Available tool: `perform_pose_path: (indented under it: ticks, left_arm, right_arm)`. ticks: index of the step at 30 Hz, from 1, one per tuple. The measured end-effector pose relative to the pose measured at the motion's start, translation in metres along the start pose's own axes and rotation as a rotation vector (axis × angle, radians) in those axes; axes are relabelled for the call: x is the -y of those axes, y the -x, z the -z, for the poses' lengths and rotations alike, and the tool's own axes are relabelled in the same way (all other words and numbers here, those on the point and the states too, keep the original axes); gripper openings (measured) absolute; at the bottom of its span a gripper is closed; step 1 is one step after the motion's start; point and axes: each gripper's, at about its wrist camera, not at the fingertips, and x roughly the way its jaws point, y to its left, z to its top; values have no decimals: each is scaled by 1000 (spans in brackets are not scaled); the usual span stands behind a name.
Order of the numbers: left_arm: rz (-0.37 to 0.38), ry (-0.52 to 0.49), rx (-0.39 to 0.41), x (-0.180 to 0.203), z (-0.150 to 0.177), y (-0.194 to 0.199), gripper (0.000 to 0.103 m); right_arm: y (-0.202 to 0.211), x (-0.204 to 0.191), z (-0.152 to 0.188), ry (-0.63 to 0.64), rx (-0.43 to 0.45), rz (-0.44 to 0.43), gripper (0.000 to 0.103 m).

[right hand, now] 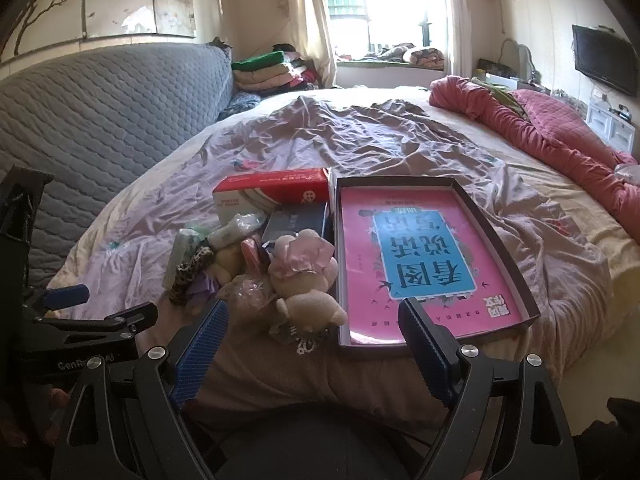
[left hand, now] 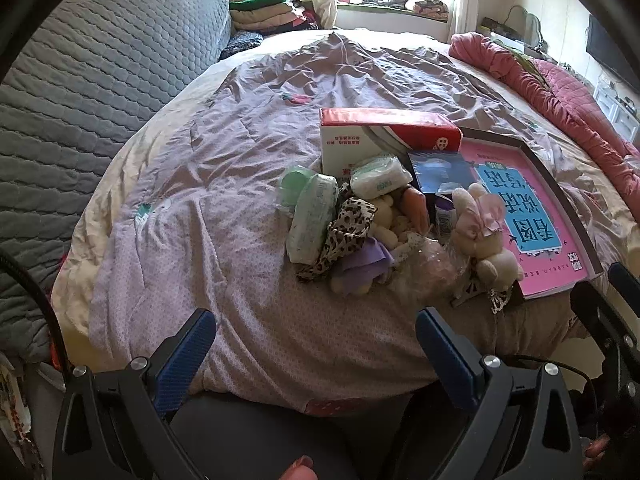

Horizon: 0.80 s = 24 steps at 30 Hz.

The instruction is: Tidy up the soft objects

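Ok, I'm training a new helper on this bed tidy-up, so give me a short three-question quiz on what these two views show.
1. True or false: the left hand-held gripper holds the plush toy.
2. What lies in the dark tray?
A. pink book
B. towel
C. shoes
3. Fill in: the red-and-white box lies on the ____.

Key: 1 false, both hand-held grippers are open and empty, right one too. 2 A, the pink book. 3 bed.
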Motion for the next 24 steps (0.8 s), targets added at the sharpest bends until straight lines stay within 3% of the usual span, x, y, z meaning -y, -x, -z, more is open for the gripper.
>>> perform_pose_path:
  ticks: [24]
  left_arm:
    - [13,-6,14,3,1,4,101]
  right_arm:
    - [-2,1,2,-1,-5,3,88]
